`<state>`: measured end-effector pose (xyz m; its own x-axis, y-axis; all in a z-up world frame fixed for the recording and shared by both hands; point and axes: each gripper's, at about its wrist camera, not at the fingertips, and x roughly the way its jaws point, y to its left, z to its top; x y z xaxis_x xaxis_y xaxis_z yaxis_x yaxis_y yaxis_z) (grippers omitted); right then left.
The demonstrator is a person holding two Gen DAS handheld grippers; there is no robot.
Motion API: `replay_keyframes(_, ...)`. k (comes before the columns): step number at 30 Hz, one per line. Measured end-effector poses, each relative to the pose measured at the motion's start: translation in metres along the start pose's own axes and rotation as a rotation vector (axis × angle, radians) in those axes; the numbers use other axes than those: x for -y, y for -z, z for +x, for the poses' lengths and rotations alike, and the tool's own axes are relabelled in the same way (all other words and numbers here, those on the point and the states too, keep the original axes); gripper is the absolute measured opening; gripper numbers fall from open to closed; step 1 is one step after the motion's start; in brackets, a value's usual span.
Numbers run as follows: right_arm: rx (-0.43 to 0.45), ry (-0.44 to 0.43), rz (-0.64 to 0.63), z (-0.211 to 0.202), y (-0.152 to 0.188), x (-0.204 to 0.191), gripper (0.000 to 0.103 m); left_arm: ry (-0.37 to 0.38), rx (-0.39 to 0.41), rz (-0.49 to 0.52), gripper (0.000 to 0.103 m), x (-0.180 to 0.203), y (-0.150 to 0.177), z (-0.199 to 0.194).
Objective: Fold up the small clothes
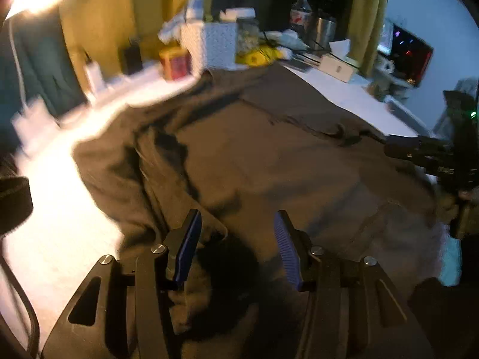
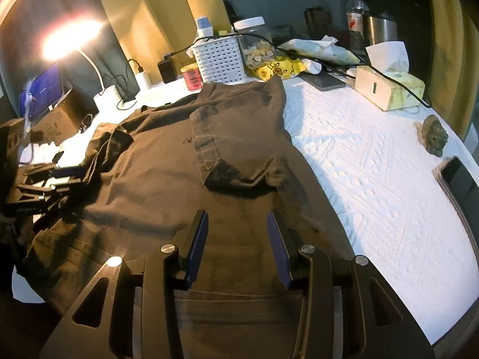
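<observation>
A dark brown T-shirt (image 1: 269, 155) (image 2: 155, 164) lies spread on the white textured cover (image 2: 374, 179). Its right side and sleeve (image 2: 239, 137) are folded in over the body; the left sleeve (image 2: 110, 140) is rumpled. My left gripper (image 1: 236, 224) hovers over the shirt's left part, jaws apart, nothing between the blue pads (image 1: 188, 239). In the right wrist view the left gripper (image 2: 60, 176) sits at the shirt's left edge. My right gripper (image 2: 236, 224) is open over the shirt's lower middle, and the left wrist view shows it as a dark shape (image 1: 419, 149) at the right edge.
Along the back stand a white basket (image 2: 220, 59), a red jar (image 2: 193, 80), a tissue box (image 2: 386, 89), a water bottle (image 2: 356, 9) and cables. A lit lamp and a screen (image 2: 45, 92) are at the left. A phone (image 2: 461, 185) lies at the right edge.
</observation>
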<state>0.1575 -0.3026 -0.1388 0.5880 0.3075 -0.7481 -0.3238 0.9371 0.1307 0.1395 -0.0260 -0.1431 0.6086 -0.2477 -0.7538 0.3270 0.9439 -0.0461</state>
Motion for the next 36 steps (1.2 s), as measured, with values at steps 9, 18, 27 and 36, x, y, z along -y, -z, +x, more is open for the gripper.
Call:
replay_keyframes(9, -0.001, -0.010, 0.001, 0.004, 0.000, 0.001, 0.043, -0.104, -0.047, -0.131, 0.050, -0.040, -0.020, 0.029)
replay_keyframes(18, -0.002, 0.010, 0.031, 0.003, 0.001, 0.010, 0.043, -0.068, -0.070, -0.186, 0.016, -0.053, -0.026, 0.051)
replay_keyframes(27, -0.011, 0.022, 0.048, 0.009, -0.002, 0.019, 0.043, 0.058, -0.030, 0.002, 0.008, -0.003, -0.033, 0.047)
replay_keyframes(36, -0.020, 0.029, -0.020, 0.022, -0.024, 0.019, 0.043, -0.006, 0.002, -0.126, 0.065, -0.053, -0.036, 0.012)
